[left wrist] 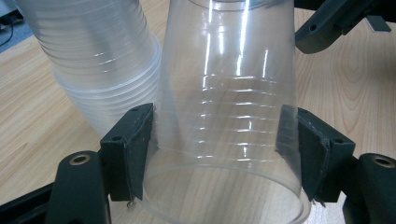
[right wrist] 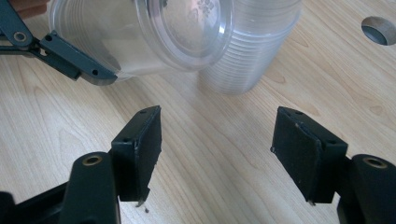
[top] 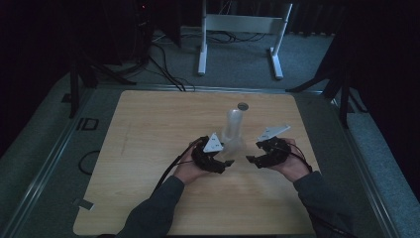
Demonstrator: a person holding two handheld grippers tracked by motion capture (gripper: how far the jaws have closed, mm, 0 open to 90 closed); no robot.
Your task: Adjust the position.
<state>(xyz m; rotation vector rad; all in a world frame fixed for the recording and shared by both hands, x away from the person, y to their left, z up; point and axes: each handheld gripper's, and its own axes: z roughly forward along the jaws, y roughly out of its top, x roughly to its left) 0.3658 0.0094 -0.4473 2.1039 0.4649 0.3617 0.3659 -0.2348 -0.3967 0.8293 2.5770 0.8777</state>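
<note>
A clear plastic cup (left wrist: 226, 93) lies tilted between the jaws of my left gripper (left wrist: 217, 149), and both pads press on its sides near the rim. Just behind it, a tall stack of clear cups (left wrist: 102, 70) stands upside down on the wooden table (top: 148, 129). In the high view the held cup (top: 233, 148) sits at the foot of the stack (top: 233, 124), with the left gripper (top: 227, 159) at its left. My right gripper (right wrist: 217, 144) is open over bare wood, nothing between its pads, and faces the cup's bottom (right wrist: 154, 32) and the stack (right wrist: 252, 46). In the high view the right gripper (top: 251, 159) is just right of the cup.
A round hole (top: 242, 105) is set in the tabletop beyond the stack, also seen as the hole (right wrist: 379, 29) in the right gripper view. A white metal frame (top: 237, 29) and cables are on the floor behind the table. The room around is dark.
</note>
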